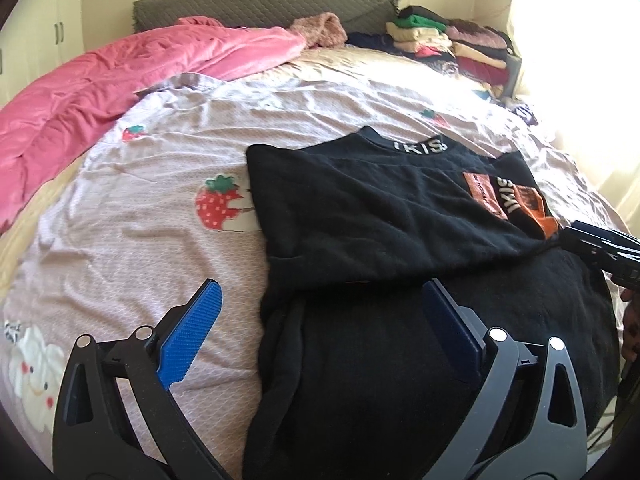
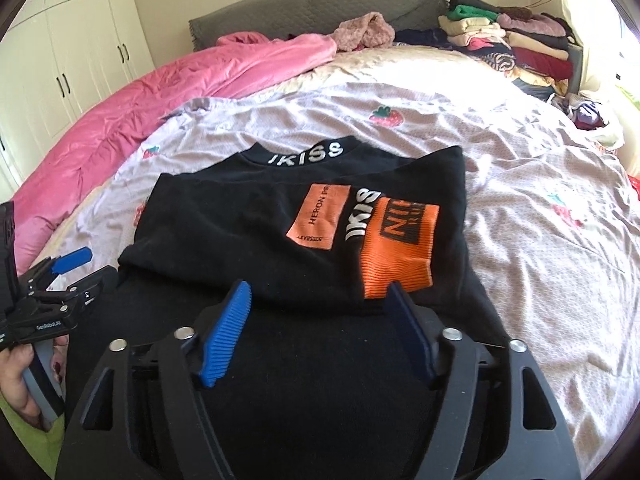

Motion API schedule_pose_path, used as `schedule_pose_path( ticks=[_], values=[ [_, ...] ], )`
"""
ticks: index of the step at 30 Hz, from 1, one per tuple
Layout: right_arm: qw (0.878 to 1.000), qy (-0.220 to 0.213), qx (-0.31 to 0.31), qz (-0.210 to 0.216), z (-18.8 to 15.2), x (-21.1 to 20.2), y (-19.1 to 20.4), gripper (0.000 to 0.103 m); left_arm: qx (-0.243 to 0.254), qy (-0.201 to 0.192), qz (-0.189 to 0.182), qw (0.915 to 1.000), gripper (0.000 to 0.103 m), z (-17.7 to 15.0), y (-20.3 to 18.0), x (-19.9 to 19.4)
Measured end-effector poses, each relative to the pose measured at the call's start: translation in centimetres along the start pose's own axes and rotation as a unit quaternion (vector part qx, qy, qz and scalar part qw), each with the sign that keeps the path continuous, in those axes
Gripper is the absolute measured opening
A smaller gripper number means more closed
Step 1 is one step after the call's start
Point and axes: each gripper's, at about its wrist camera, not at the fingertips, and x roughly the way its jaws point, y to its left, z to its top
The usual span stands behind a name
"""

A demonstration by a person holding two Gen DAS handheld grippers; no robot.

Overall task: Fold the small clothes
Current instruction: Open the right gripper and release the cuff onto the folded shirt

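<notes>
Black sweater (image 2: 248,216) lies half-folded (both grippers open) on bedsheet (image 2: 520,184).

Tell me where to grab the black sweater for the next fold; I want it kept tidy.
Take the black sweater at its near, unfolded part, one gripper per side edge, coming from the near side. The sleeves already lie folded across the chest, so the lower half can be lifted toward the collar.
</notes>
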Motion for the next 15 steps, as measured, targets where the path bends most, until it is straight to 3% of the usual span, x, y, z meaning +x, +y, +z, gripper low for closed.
schedule_pose_path(
  ticks=[15],
  values=[
    [0.999, -0.031, 0.005, -0.006, -0.4, -3.7, 0.1, 0.079, -0.006, -0.010, 0.014, 0.9998, 0.093, -1.3, 1.0, -2.6]
  ],
)
